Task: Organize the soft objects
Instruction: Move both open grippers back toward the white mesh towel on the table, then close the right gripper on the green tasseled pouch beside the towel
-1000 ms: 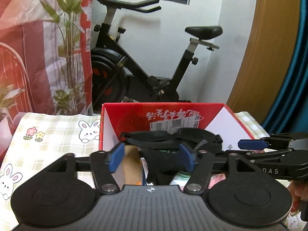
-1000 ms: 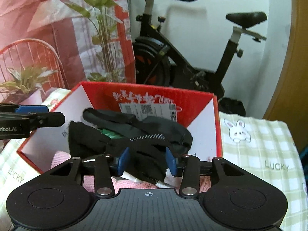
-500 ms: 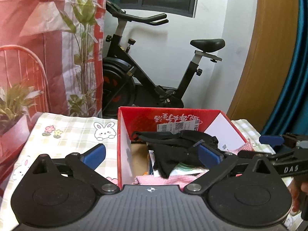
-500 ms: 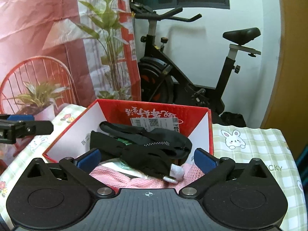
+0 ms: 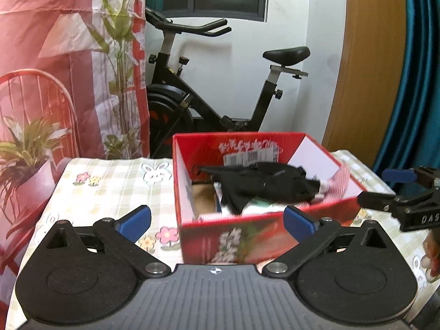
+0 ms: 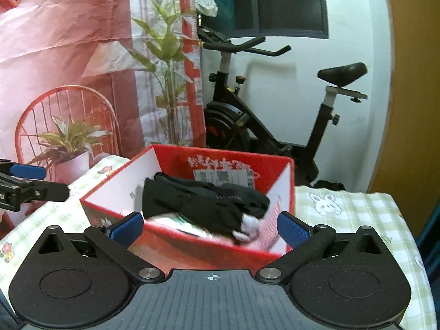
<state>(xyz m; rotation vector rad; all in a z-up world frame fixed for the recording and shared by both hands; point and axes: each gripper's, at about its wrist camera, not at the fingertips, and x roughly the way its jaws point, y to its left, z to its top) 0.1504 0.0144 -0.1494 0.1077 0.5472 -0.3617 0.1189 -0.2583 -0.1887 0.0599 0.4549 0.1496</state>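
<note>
A red cardboard box [image 5: 236, 236] stands on the table and shows in the right wrist view too [image 6: 192, 247]. A black soft garment [image 5: 264, 187] lies on top of pink and white cloth inside it, also seen from the right [image 6: 203, 203]. My left gripper [image 5: 217, 221] is open and empty, in front of the box. My right gripper [image 6: 210, 231] is open and empty, in front of the box. The right gripper also shows at the right edge of the left wrist view [image 5: 398, 192].
The table wears a pale checked cloth with rabbits and flowers [image 5: 110, 189]. An exercise bike [image 5: 220, 104] stands behind the table. A red printed curtain with plants [image 5: 55, 82] hangs at the left. A wooden door frame [image 5: 365, 55] is at the right.
Both grippers were shut on the black garment over the box a second ago. They opened, let it drop into the box and drew back and up.
</note>
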